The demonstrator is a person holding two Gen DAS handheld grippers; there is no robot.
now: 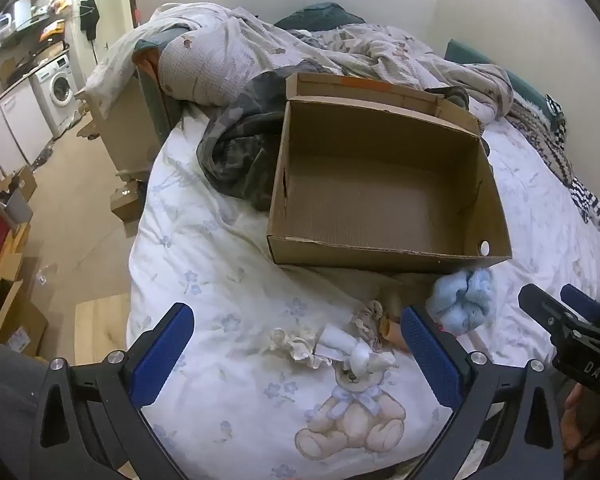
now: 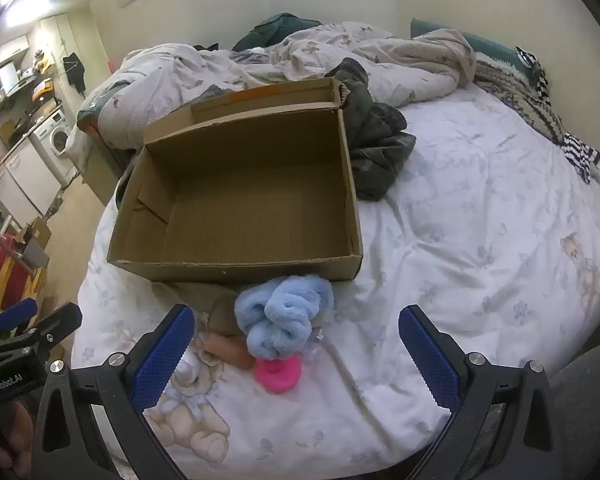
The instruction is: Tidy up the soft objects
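An open brown cardboard box (image 2: 236,200) sits empty on the bed's white floral duvet with a teddy-bear print (image 2: 460,220), its mouth facing up, probably as the place the soft things are meant to go. They lie loose just in front of its near wall: a fluffy light-blue bundle of rolled fabric (image 2: 286,316), a bright pink soft ring (image 2: 278,374) touching the bundle's near side, and a tan roll (image 2: 232,350) beside it. Further left lies a cluster of small white and cream crumpled cloth pieces (image 1: 332,346). The left gripper (image 1: 298,354) hangs released, jaws spread wide on either side of the white pieces without touching them. The right gripper (image 2: 296,354) is likewise wide open and empty, framing the blue bundle and pink ring. Nothing is in the box yet, so sorting seems not yet begun.
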